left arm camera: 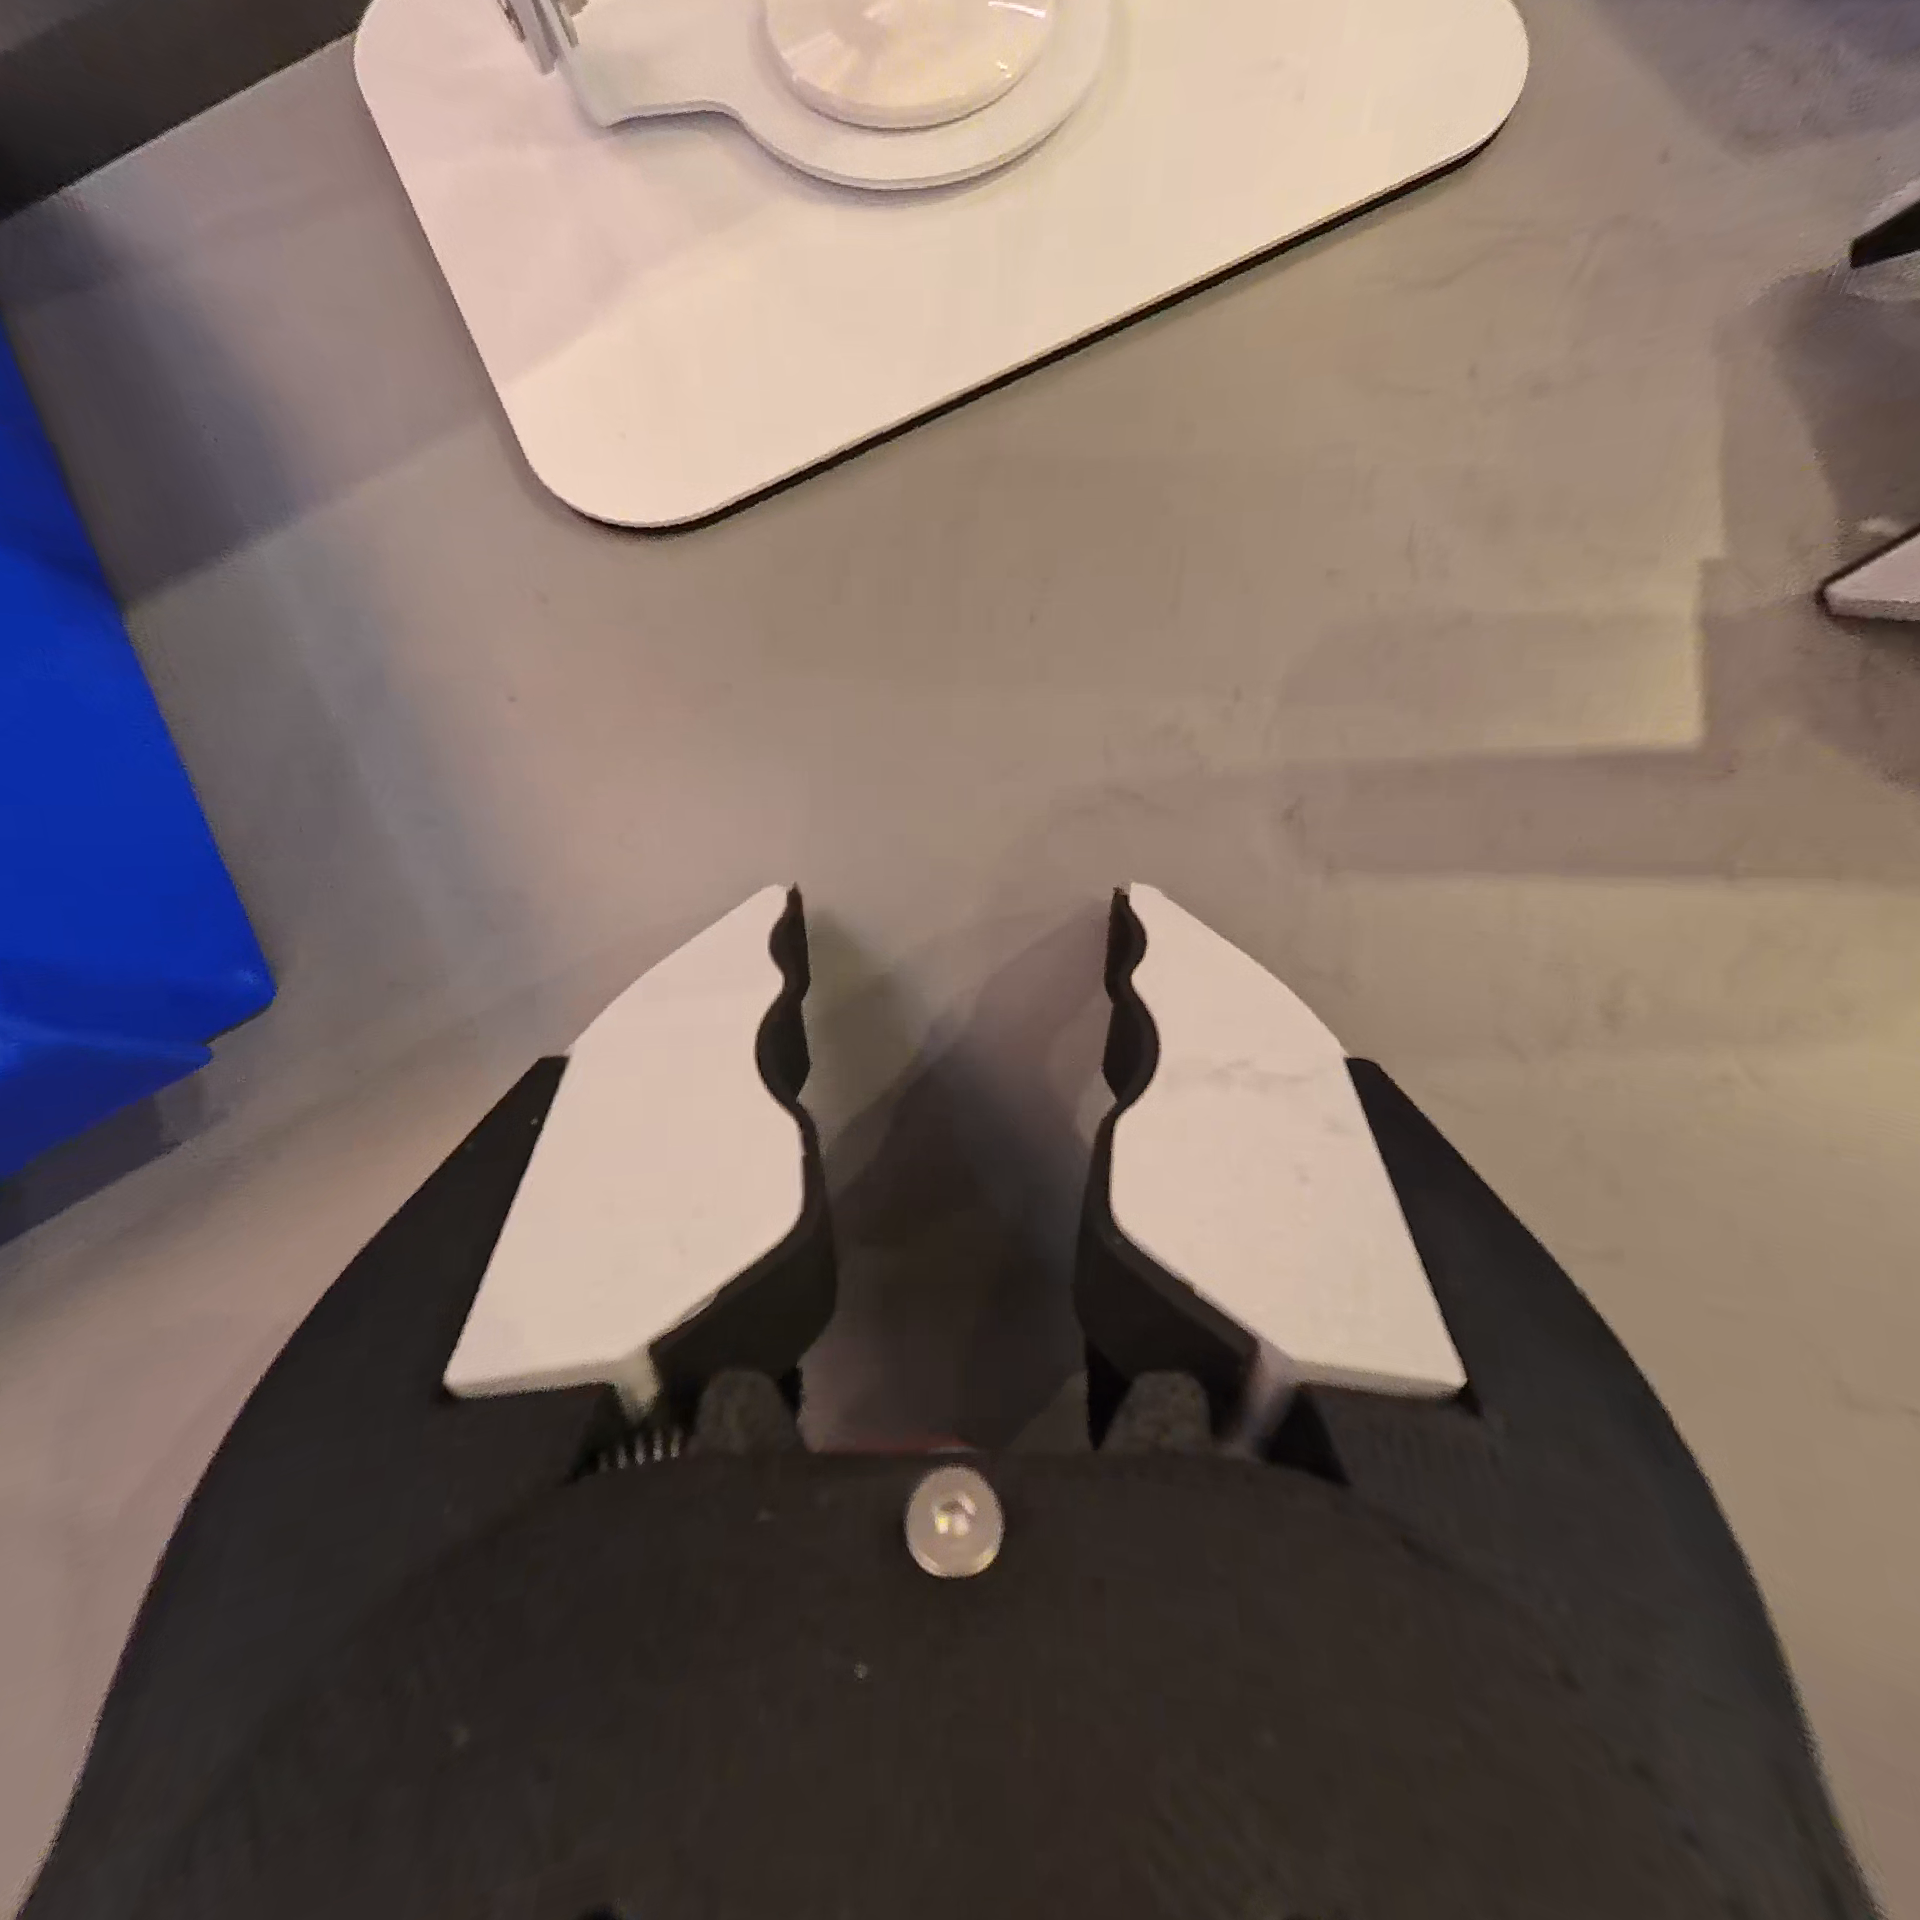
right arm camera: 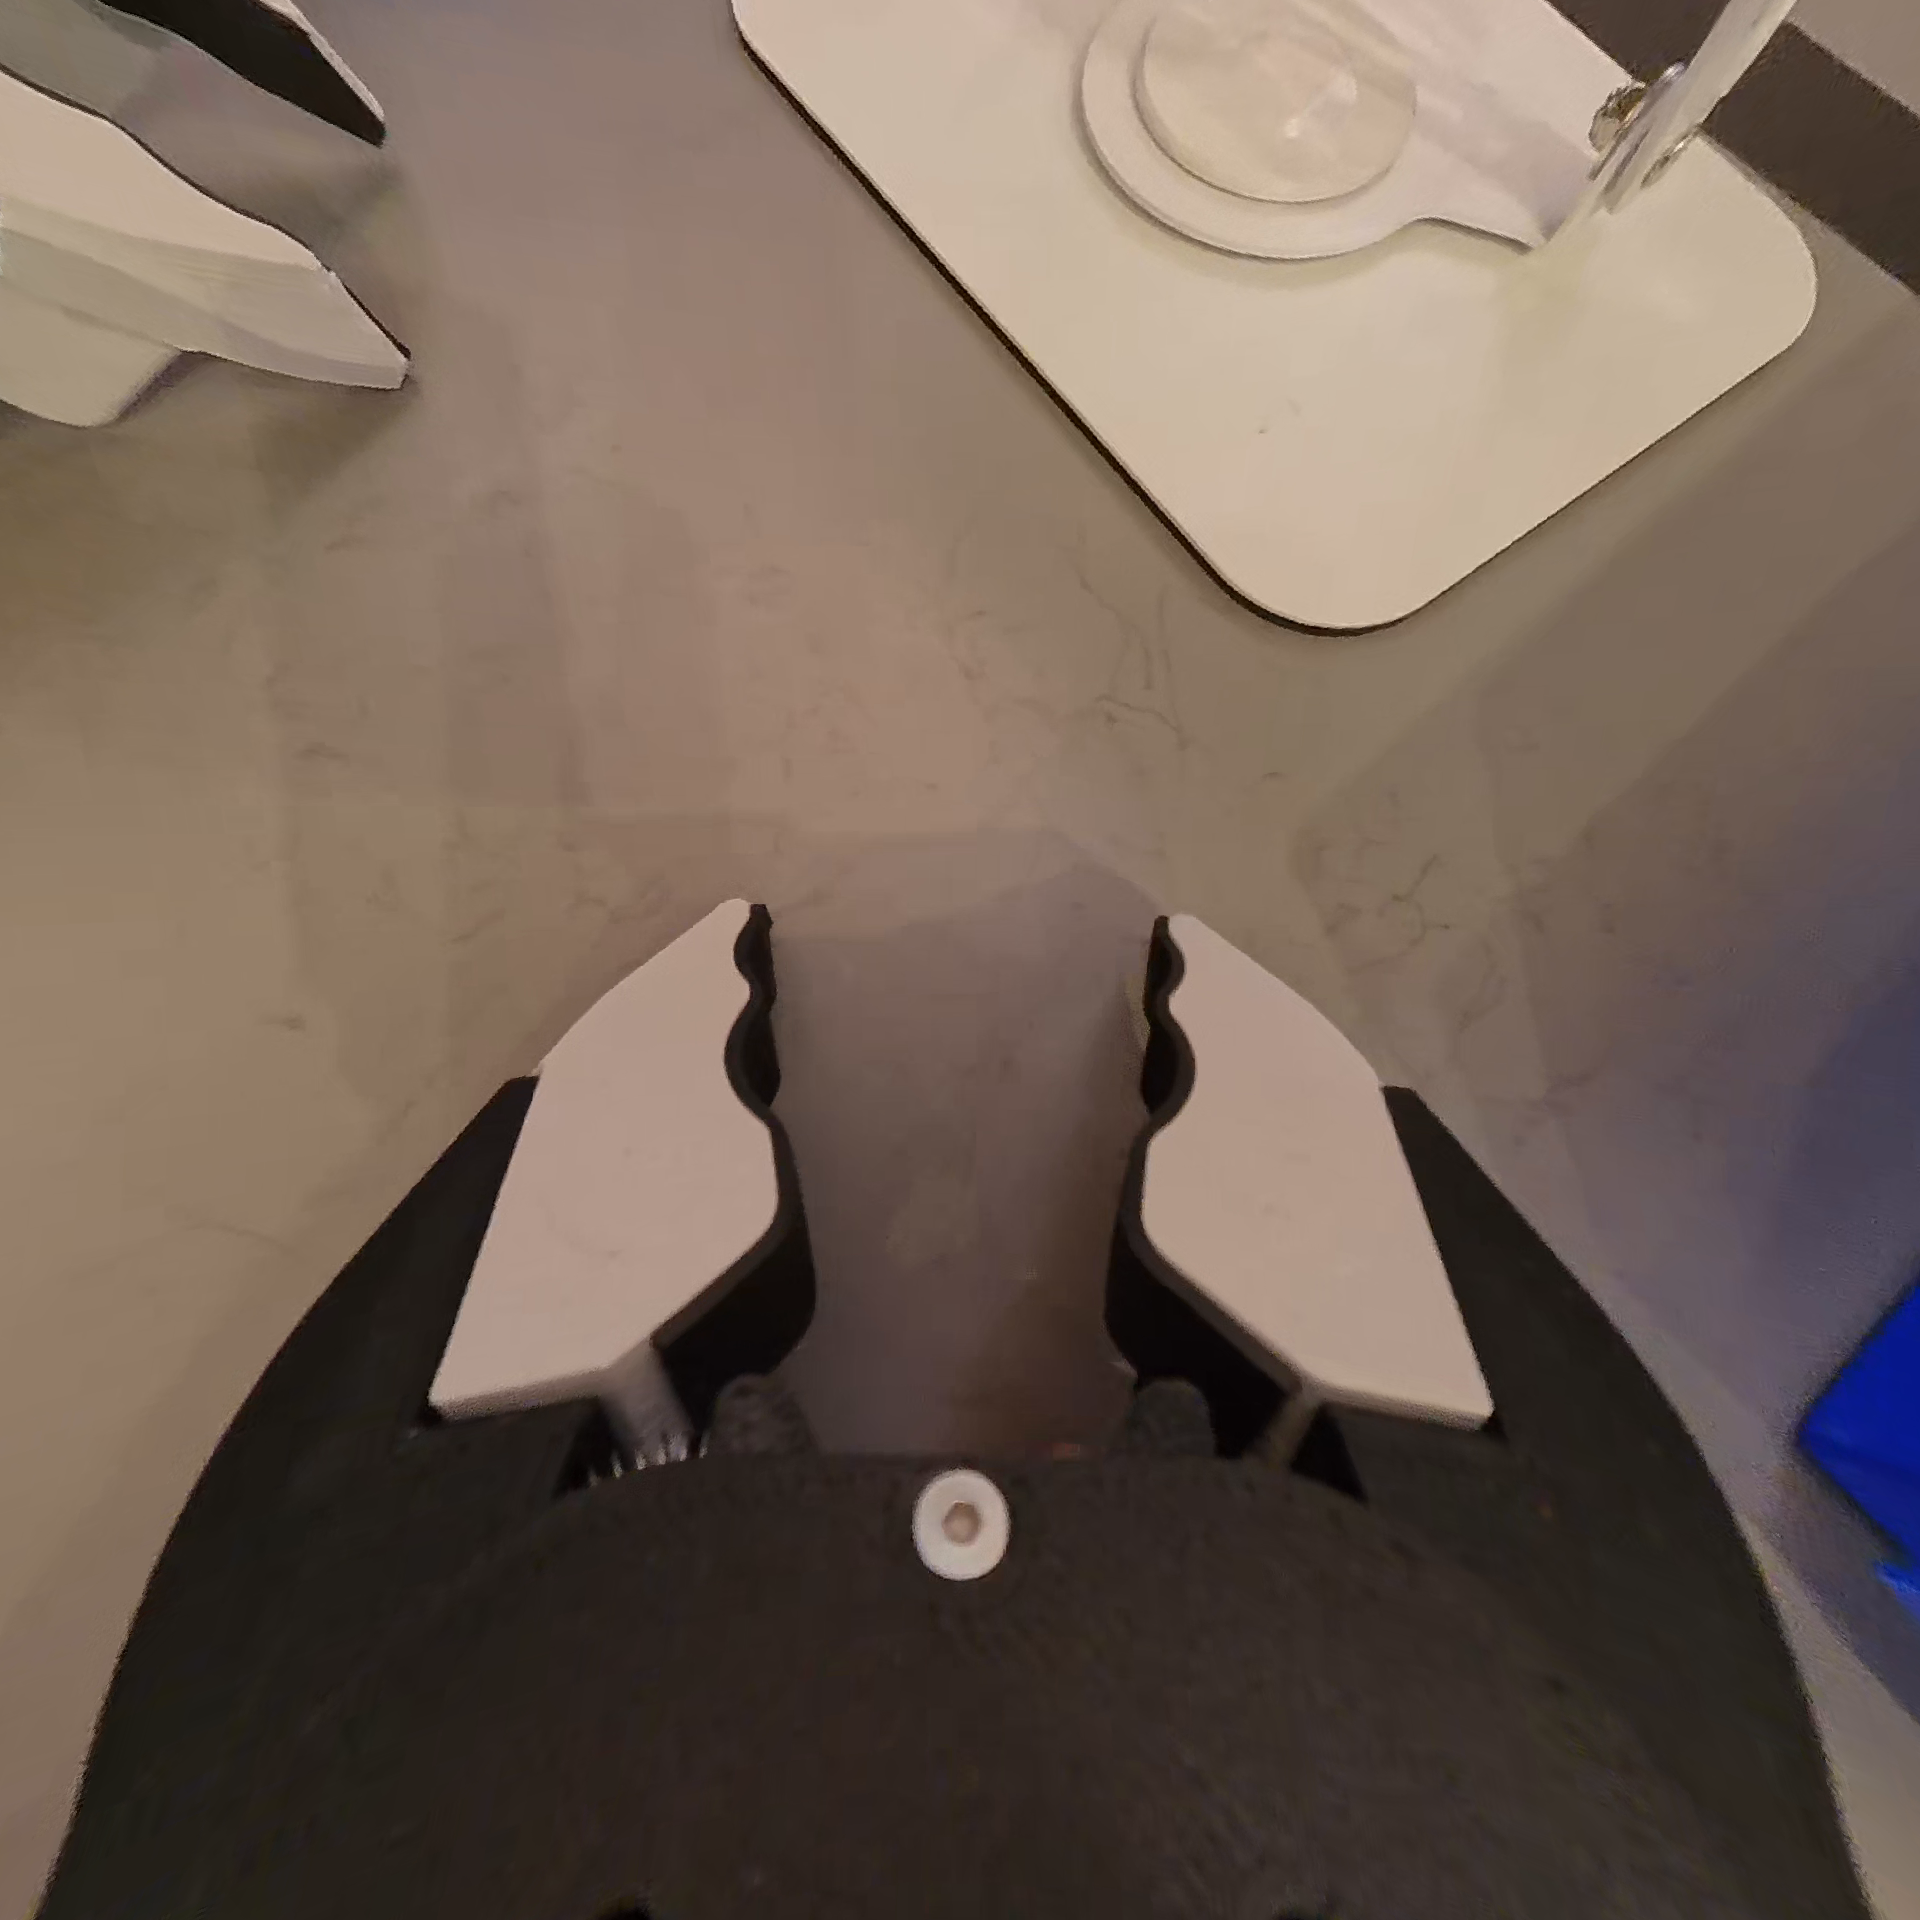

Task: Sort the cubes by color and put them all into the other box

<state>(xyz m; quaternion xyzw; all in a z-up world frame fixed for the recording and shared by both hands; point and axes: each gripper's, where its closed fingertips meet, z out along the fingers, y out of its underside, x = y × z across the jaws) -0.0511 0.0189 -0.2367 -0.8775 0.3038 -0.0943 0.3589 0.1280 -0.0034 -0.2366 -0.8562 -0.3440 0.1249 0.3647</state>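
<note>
No cubes show in either view. My left gripper (left arm camera: 956,904) is open and empty, its white fingers over the bare grey table. A blue box (left arm camera: 94,831) stands to its left at the frame's edge; only its outer wall shows. My right gripper (right arm camera: 961,925) is open and empty over the table. A blue box corner (right arm camera: 1870,1423) shows at the right edge of the right wrist view. The left gripper's fingertips (right arm camera: 208,281) show at the top left of the right wrist view.
A white rounded plate (left arm camera: 831,312) with a round suction-cup mount (left arm camera: 914,73) lies on the grey table (left arm camera: 1247,727) ahead; it also shows in the right wrist view (right arm camera: 1351,395). The right gripper's tips (left arm camera: 1881,582) show at the right edge of the left wrist view.
</note>
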